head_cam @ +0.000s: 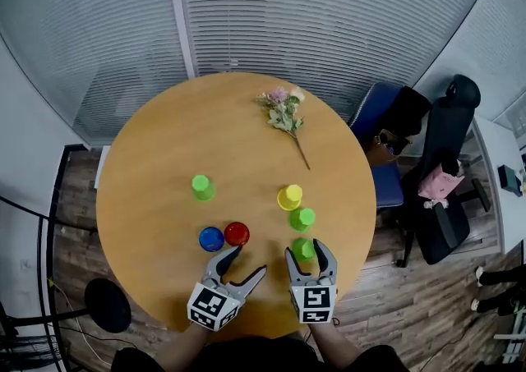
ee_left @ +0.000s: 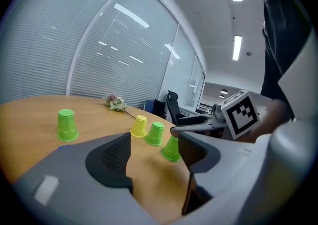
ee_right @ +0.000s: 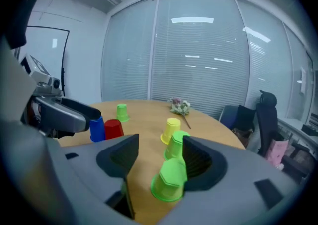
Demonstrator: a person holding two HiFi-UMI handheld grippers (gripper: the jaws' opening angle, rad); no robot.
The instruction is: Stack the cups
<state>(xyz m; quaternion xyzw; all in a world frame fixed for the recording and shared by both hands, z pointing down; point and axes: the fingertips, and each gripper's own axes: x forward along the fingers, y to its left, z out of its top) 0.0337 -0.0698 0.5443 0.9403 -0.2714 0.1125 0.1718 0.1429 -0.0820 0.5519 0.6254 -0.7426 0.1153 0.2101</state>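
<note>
At the near edge of the round wooden surface [head_cam: 164, 157], both tools are held with jaws spread. Nothing is pinched by the left tool [head_cam: 248, 259]; only bare wood is seen between its jaws. Between the jaws of the right tool [head_cam: 306, 250], the nearest green cup [ee_right: 169, 182] is seen mouth down, close to one jaw but not clamped. Just beyond, a blue cup [head_cam: 211, 239] and a red cup [head_cam: 237, 233] are set side by side. A second green cup [head_cam: 302, 218] and a yellow cup [head_cam: 289, 196] are lined up behind the nearest one. A lone green cup [head_cam: 202, 187] is set apart at the left. Farthest off, a flower sprig [head_cam: 283, 112] is laid.
</note>
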